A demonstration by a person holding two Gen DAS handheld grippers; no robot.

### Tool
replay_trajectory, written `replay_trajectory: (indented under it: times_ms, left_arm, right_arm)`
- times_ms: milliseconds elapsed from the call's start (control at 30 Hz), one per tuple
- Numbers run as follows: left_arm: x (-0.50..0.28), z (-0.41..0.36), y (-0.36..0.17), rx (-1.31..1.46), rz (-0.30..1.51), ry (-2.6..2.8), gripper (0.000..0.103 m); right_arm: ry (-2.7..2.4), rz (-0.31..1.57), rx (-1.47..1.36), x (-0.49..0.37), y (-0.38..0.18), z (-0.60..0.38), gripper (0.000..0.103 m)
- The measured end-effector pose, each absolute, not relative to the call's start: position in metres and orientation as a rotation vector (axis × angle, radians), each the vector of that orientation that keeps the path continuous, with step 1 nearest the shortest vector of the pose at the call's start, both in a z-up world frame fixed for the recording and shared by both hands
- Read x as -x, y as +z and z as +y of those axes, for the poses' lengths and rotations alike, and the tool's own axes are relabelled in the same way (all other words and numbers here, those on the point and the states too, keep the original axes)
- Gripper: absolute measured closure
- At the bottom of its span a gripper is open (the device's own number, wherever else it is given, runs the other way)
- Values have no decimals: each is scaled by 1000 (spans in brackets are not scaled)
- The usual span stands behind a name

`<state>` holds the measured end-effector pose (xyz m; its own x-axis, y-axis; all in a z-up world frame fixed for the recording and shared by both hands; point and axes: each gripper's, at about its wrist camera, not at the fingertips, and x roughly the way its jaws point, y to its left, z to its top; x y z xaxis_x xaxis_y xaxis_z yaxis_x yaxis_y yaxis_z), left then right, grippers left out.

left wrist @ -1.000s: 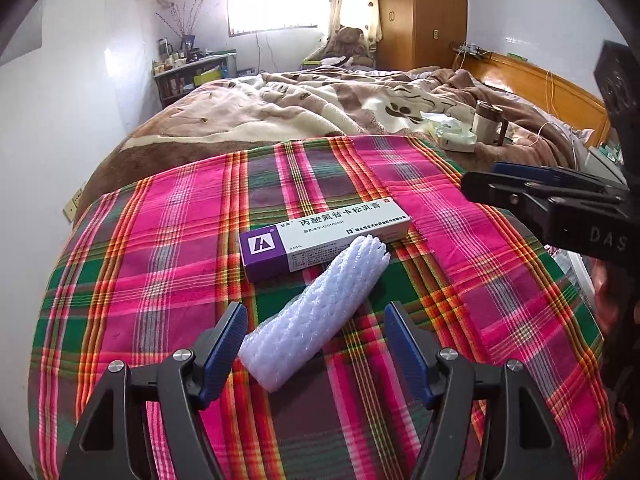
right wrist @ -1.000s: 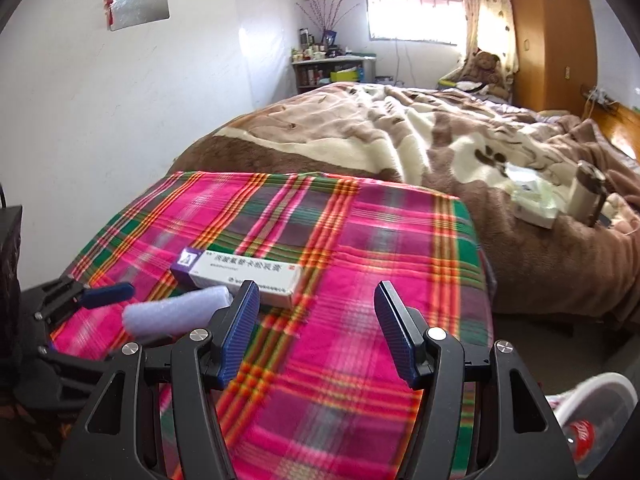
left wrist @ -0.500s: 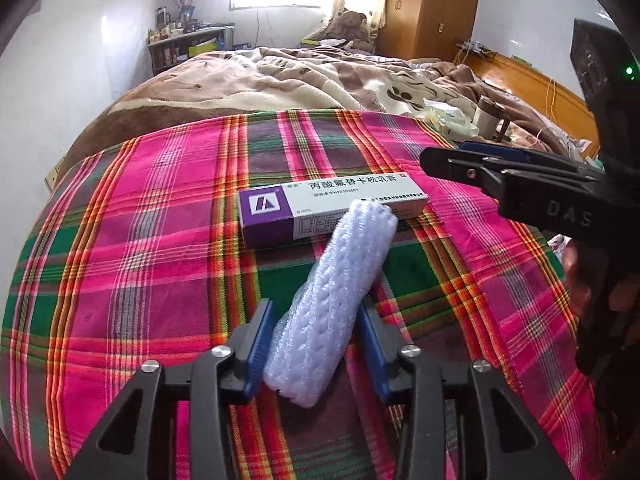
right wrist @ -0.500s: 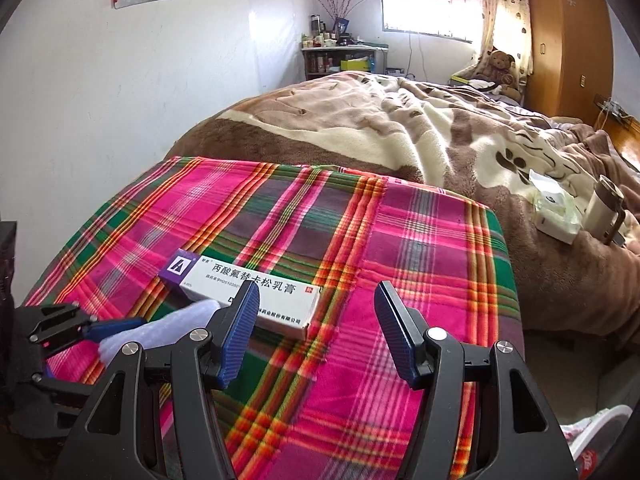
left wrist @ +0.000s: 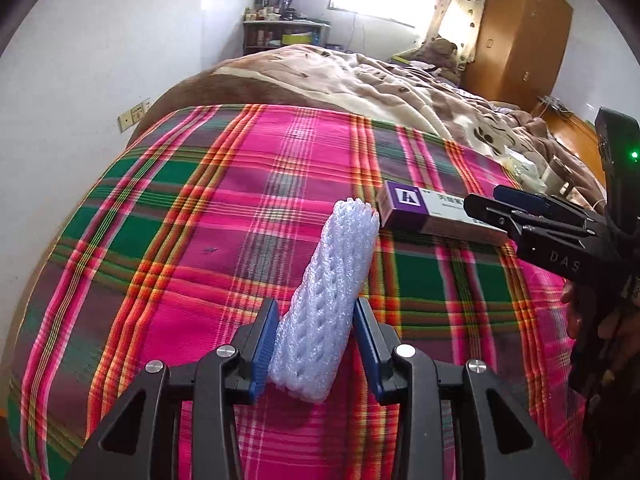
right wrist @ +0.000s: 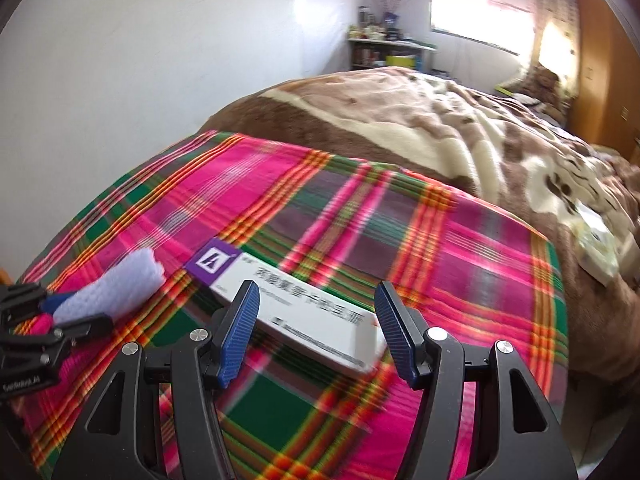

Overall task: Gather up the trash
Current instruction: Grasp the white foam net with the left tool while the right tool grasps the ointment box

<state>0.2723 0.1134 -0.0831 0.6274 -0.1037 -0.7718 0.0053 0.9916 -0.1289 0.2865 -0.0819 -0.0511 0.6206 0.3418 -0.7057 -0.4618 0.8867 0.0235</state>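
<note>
My left gripper (left wrist: 316, 312) is shut on a white foam net sleeve (left wrist: 328, 292), which is lifted and tilted above the plaid cloth; it also shows in the right wrist view (right wrist: 116, 286). A purple-and-white medicine box (right wrist: 296, 308) lies on the cloth; it also shows in the left wrist view (left wrist: 424, 212). My right gripper (right wrist: 318, 304) is open, with its jaws to either side of the box's near half and just above it. In the left wrist view the right gripper (left wrist: 516, 208) covers the box's right end.
A pink, green and orange plaid cloth (left wrist: 200, 240) covers the near surface. Behind it lies a bed with a brown and cream blanket (right wrist: 420, 132). White packets and a mug (left wrist: 556, 172) sit on the blanket at right. A white wall is at left.
My left gripper lifted the foam sleeve off the cloth and swung it away from the box. My right gripper moved forward and down over the medicine box.
</note>
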Motion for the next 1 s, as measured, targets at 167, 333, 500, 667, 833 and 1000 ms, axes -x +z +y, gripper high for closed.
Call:
replay_trajectory:
  times_ms: [167, 333, 500, 667, 833, 1000]
  left_arm:
    - [-276, 117, -84, 127, 891, -61, 61]
    - [-282, 118, -82, 125, 892, -70, 52]
    - [-286, 117, -81, 114, 889, -73, 52]
    - [-292, 111, -80, 72, 886, -96, 52]
    - [-295, 105, -85, 53, 898, -115, 52]
    - [-296, 101, -87, 78, 903, -147, 59]
  right_arm:
    - [541, 776, 256, -291, -56, -66, 34]
    - [641, 821, 252, -299, -56, -65, 33]
    - [685, 866, 298, -289, -62, -64, 31]
    - [655, 864, 343, -277, -64, -61, 31]
    - [631, 883, 267, -275, -60, -66, 32]
    - [563, 858, 279, -270, -64, -67, 45]
